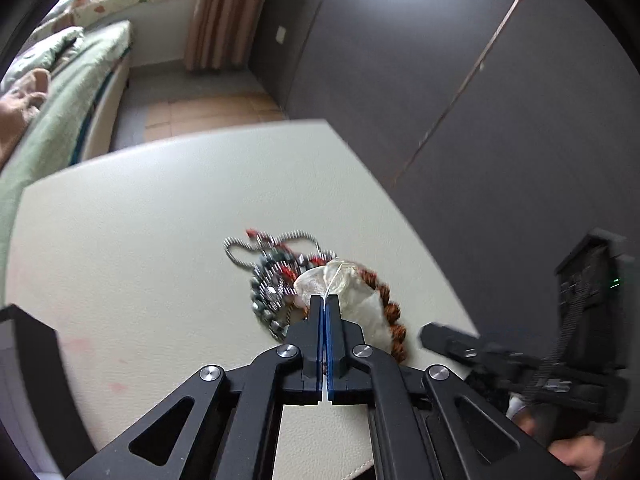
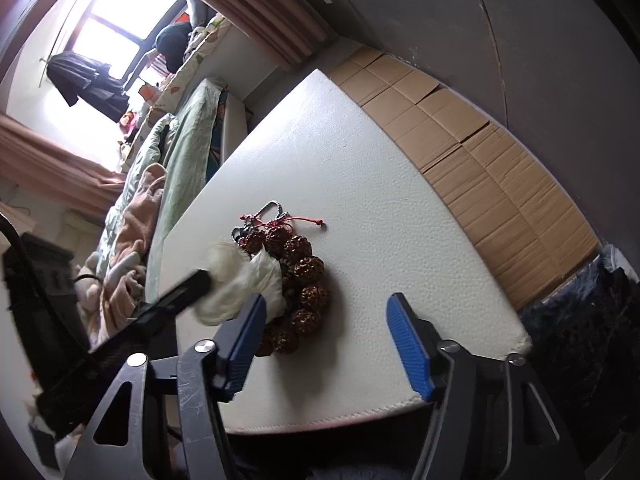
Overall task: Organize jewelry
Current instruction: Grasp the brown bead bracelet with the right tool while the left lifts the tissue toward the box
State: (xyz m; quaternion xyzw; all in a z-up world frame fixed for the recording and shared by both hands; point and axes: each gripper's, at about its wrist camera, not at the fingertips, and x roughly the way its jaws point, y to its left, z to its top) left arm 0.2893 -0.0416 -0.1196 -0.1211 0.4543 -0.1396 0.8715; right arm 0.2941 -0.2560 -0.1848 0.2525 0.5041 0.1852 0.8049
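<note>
Mid-frame on the white table (image 2: pixel 360 168), the left gripper (image 1: pixel 325 300) pinches the sheer pouch (image 1: pixel 352 292) lying over the jewelry (image 1: pixel 276 276) (beads, chains), while the right gripper (image 2: pixel 324 312) hangs open beside the beads (image 2: pixel 308 268).

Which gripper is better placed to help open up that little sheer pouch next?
The right gripper, probably. Its jaws stand apart right beside the sheer pouch and the brown bead bracelet, holding nothing. The left gripper is already shut on the pouch, so it seems best kept as the anchor.
</note>
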